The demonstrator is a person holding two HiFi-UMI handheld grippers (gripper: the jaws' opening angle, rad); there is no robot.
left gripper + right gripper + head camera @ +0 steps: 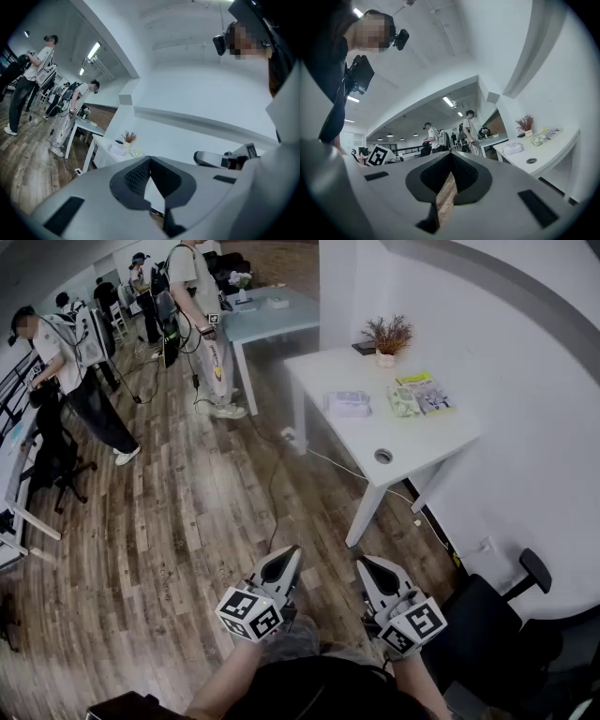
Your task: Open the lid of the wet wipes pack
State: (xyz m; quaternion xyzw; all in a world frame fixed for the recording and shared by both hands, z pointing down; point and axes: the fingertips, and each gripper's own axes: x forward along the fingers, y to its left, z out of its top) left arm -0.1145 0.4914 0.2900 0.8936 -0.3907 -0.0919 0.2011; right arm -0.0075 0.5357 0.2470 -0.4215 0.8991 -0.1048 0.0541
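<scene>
Plastic wipes pack [348, 404], matt table [412, 442], wooden floor [187, 521].

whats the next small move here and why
Probably step toward the white table and bring both grippers forward: the wet wipes pack lies there, far beyond the left gripper and right gripper, whose jaws are shut and empty.

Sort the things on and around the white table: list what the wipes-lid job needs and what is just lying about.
For the job: wet wipes pack on the white table; left gripper and right gripper, jaws shut, empty.
Lying about: potted dried plant; green packet; booklet; black office chair.
</scene>
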